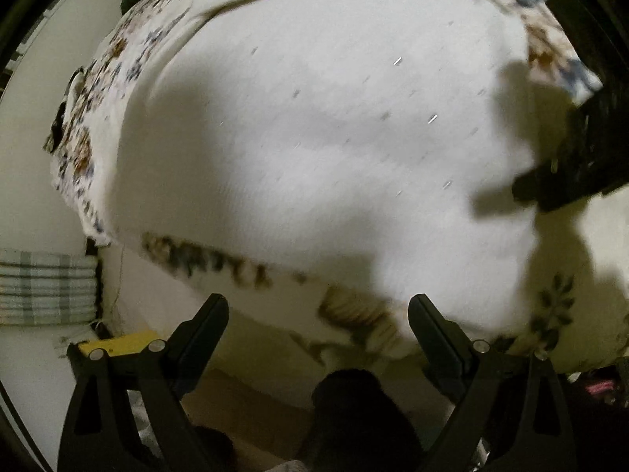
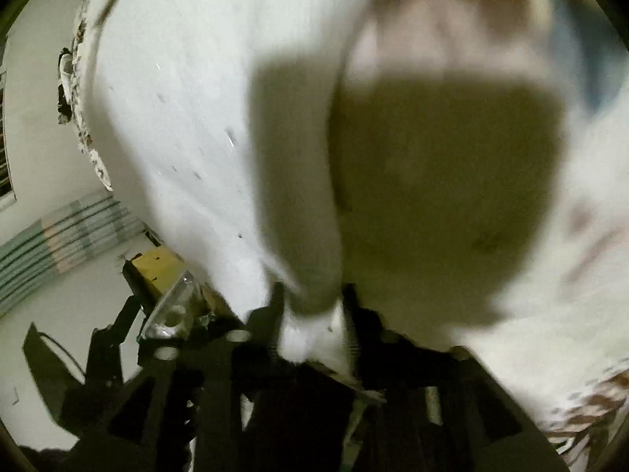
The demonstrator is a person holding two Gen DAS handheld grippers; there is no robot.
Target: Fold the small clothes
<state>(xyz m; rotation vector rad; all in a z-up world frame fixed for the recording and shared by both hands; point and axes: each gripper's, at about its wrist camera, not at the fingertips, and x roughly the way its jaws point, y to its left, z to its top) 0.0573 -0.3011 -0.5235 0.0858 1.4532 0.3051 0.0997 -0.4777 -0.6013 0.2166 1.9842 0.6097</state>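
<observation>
Two grippers: both are seen, one from each wrist view, above a bed.
Writing: none can be read; the pictures are blurred, and only small grey flecks are made out on the white garment (image 1: 322, 149).
Garment place: it is spread flat over a floral bedsheet (image 1: 102, 110), and most of the left view is filled by it.
Garment axis: in the right view (image 2: 188, 118) a long band is formed from the upper left down to the gripper; which end is which cannot be told.
Left gripper (image 1: 318, 314): its jaws are spread wide just above the garment's near hem, and nothing is held between them.
Right gripper (image 2: 314, 314): a bunched white corner is seen between its fingers; whether the pads press on it cannot be told through the blur.
Floor: a striped mat (image 1: 43, 287) is seen beside the bed.
</observation>
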